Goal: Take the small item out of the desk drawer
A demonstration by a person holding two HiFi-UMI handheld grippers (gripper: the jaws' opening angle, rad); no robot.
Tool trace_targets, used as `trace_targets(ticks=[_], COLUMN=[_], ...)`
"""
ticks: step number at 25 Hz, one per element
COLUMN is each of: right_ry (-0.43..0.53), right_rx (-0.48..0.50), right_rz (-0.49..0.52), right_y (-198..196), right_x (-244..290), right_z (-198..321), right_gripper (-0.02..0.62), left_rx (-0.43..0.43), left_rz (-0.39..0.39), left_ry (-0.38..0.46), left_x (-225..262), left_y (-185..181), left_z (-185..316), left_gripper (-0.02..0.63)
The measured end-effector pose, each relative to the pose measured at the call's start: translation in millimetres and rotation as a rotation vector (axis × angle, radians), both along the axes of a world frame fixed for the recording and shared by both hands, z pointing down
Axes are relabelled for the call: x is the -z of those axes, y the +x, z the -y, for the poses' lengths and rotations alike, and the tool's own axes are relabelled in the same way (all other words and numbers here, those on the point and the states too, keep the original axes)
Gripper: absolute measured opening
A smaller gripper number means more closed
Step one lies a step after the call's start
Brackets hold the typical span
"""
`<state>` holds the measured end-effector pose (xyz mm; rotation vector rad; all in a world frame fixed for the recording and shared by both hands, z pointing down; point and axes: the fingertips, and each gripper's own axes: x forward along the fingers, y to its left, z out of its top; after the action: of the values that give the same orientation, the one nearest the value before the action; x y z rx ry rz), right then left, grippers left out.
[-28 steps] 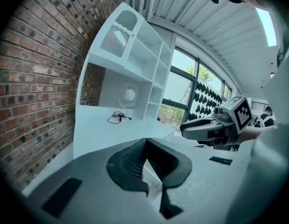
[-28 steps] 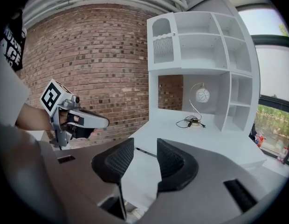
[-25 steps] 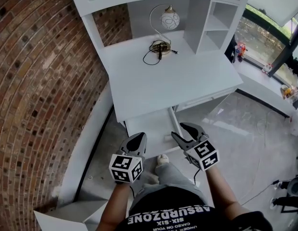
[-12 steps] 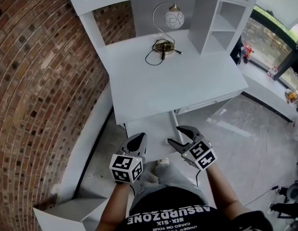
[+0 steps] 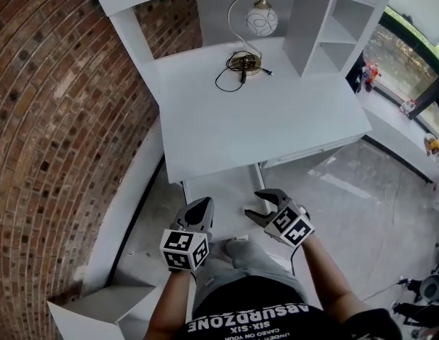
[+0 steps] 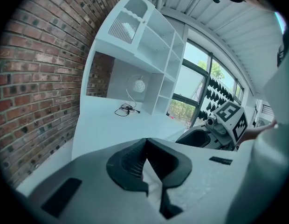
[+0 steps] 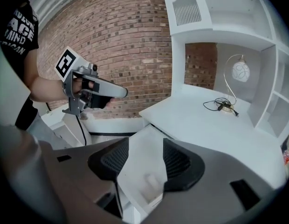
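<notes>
White desk (image 5: 262, 126) with a hutch, brick wall on its left. Drawer (image 5: 219, 193) sits under the desk's front edge, left of centre, as a white panel running from that edge toward the person. Can't tell from here whether it's pulled out or closed.

Both grippers hang at its near end, one at each side.
- right gripper (image 5: 253, 202): jaws spread wide, just been opening, nothing pinched. Its own view frames the drawer panel squarely in the gap, pointing down onto it.
- left gripper (image 5: 200, 207): jaws pressed together, tips meeting, empty. Parked by the panel's left corner.

The small item isn't visible in any view; presumably it's inside the drawer. The only small thing showing is a white block (image 7: 151, 183) raised off the panel near its closest edge, dead centre between the right jaws. Could be the pull, could be the item, can't say.

Judgement: right hand is nearer and already lined up; target lies straight ahead and below it, so the next move is a short reach down-forward.
</notes>
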<state>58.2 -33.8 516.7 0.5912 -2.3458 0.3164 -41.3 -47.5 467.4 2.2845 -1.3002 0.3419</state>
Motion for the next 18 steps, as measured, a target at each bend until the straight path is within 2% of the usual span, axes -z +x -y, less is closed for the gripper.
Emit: trace_targets(ticks=[18], right_ry=[-0.097], right_rx=[0.176], right_rz=[-0.194], right_y=[-2], right_x=[-87], right_z=[-5], right_gripper=[0.222], left_rx=[0.039], left_rz=[-0.017], left_ry=[-0.053], left_x=[-32], left_y=[-1], left_z=[7], left_gripper=[0.006])
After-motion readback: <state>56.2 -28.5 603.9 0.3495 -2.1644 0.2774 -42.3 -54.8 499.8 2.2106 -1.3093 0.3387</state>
